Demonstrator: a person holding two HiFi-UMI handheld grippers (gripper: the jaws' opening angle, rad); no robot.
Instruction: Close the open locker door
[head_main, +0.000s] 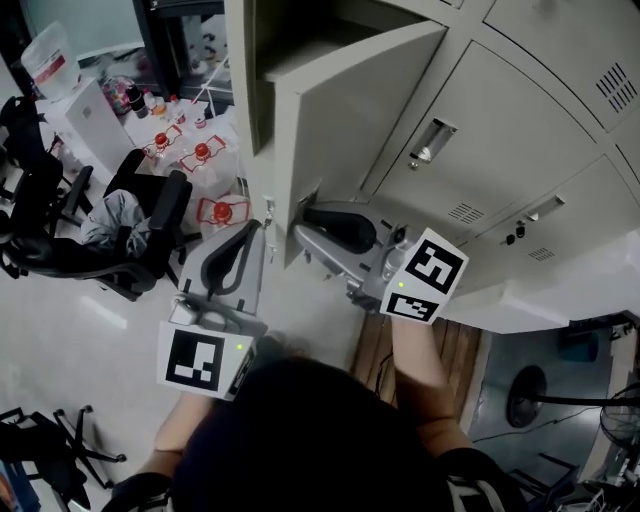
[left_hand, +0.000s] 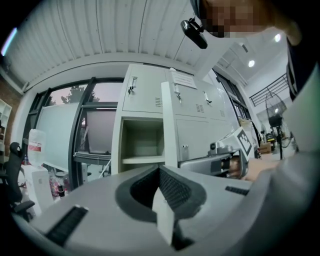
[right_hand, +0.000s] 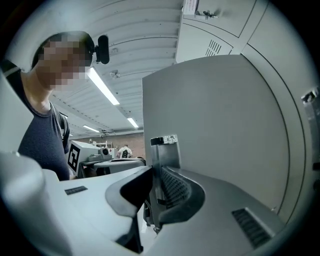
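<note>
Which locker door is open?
The door gripped at its edge by the right claw: it is swung out, exposing its compartment. The neighbouring doors sit flush, shut.

Pale, shiny floor (head_main: 100, 320) with a couple of black office chairs (head_main: 140, 235) parked on it, plus a patch of wood boards (head_main: 372, 352). Big dark-framed windows (left_hand: 62, 125) along the far wall, ribbed white ceiling (left_hand: 100, 35), and long strip lights (right_hand: 103, 86) switched on overhead.
</note>
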